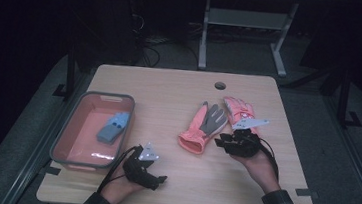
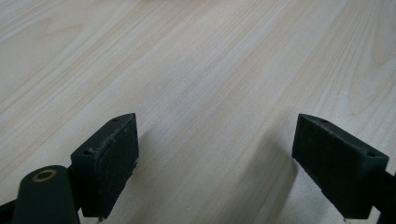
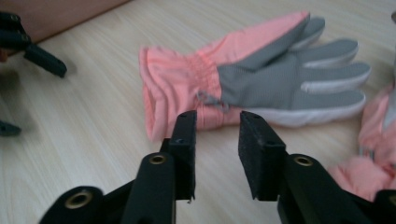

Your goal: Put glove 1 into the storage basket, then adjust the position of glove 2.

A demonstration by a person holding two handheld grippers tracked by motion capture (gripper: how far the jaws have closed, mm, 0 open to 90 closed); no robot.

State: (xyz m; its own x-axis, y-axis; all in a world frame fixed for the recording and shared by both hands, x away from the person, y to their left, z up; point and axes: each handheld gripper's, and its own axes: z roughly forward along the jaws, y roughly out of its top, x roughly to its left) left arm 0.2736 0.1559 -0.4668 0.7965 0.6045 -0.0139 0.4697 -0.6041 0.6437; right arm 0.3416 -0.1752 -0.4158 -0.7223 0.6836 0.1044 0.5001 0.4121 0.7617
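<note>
Pink glove (image 3: 243, 84) lying flat just ahead of the right tongs (image 3: 217, 140), cuff end nearest, fingers pointing away (second pink glove (image 1: 240, 110) beside it). Jaws partly apart, gripping nothing. Left tongs (image 2: 215, 154) wide apart over bare table, farther off. Blue glove (image 1: 114, 126) already sitting in the bin (image 1: 65, 136).

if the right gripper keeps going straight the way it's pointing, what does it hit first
Probably the pink and grey glove, near its wrist; the right gripper is open and aimed there, though the remaining gap is unclear.
</note>
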